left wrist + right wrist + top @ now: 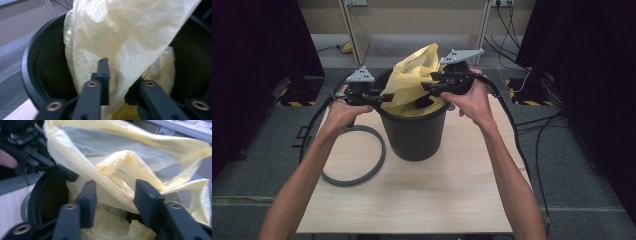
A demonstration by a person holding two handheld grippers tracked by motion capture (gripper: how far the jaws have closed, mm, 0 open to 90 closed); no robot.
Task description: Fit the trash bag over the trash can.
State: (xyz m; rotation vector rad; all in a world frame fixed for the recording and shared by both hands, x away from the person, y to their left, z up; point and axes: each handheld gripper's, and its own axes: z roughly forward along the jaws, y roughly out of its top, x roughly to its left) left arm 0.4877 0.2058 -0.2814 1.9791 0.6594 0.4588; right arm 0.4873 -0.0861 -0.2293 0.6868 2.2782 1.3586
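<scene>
The yellow bag (414, 80) is sitting partly inside the black bin (413, 135) on the bench (452, 190), not yet spread over the rim. Left gripper (384, 98) fingers are pinching the bag; right gripper (428, 88) fingers are standing apart around a fold. The grey ring (354, 177) is lying unused. No writing is showing.

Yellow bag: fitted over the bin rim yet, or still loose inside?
Loose. The yellow bag stands bunched inside the black bin, its dark rim bare.
</scene>
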